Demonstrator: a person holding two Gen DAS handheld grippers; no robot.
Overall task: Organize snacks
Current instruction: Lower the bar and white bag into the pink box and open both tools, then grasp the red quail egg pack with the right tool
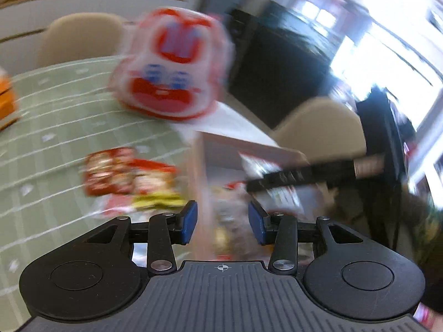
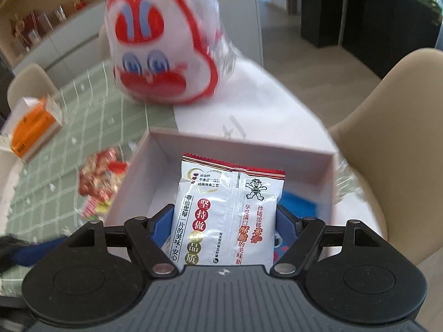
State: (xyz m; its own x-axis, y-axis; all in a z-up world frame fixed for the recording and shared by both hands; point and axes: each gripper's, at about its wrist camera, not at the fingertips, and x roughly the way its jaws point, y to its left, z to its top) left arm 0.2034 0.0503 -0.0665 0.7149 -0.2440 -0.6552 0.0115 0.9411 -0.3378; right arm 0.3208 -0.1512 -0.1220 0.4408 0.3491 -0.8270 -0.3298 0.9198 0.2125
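Landmark: open pale box (image 2: 329, 166), standing on the table's bare white part (image 2: 249, 116), just beside the edge of the green grid cloth (image 2: 91, 127). All places below are given from it.

1. White snack packet (image 2: 224, 215). Pinched by its side edges between the blue pads (image 2: 157, 227) of the right gripper (image 2: 221, 229), held upright with its printed back to the camera, directly over the box's open top. Judged reason: carried edge-on so it can drop straight between the walls.

2. Left gripper (image 1: 223, 222). Fingers spread, nothing between the pads. It points at the near left wall of the box, with the interior visible in the gap. Judged reason: free hand, ready to steady the box or fetch the next item.

3. Loose red and yellow snack packets (image 2: 99, 182). Lying flat on the cloth, just beside the box's left wall. Judged still waiting to be sorted.

4. Large red-and-white cartoon-face bag (image 2: 166, 47). Beyond the far wall, on the cloth's edge. Blurred; contents cannot be told.

5. Orange and white carton (image 2: 33, 121). On the cloth, well apart to the left.

6. Blue item (image 2: 299, 207). Inside the box, by the right wall, behind the held packet; mostly hidden.

7. Beige chair (image 2: 387, 127). Right of the box, drawn up to the table.
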